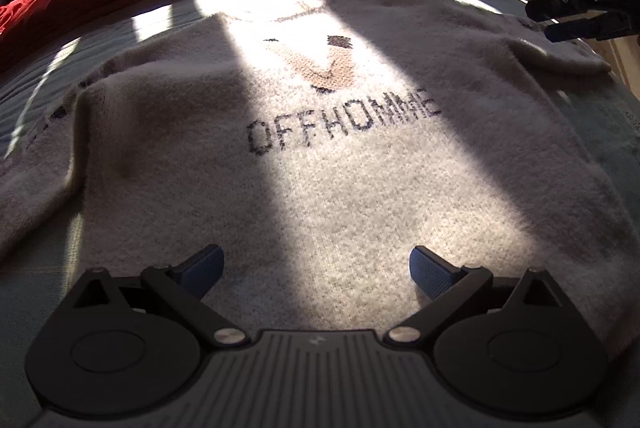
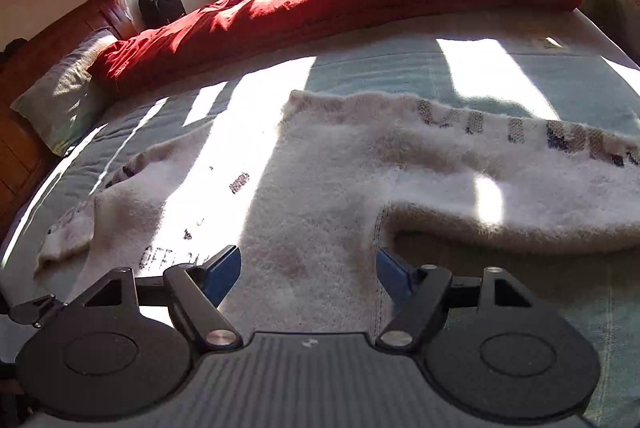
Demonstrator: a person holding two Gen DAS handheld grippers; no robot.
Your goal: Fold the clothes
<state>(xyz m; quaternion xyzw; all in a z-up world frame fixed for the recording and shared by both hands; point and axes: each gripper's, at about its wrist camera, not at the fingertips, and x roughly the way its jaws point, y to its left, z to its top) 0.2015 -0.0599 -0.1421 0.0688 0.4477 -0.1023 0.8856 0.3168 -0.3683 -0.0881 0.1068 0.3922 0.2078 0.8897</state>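
Left tongs: jaws stood spread wide, nothing between the blue pads, pads clear of any contact. Black finger links angled outward from the two pivot pins, both round housings symmetric in its own view. Body tilted steeply downward.

Right tongs: jaws also apart, a bit narrower than the left pair, nothing gripped. Blue pads faced each other across an empty gap. Body pitched down, shallower than the left.

The right tongs also showed at the upper right edge of the left wrist view, seen from the side, its fingers parted. The two units were well apart. No hand or sleeve visible.
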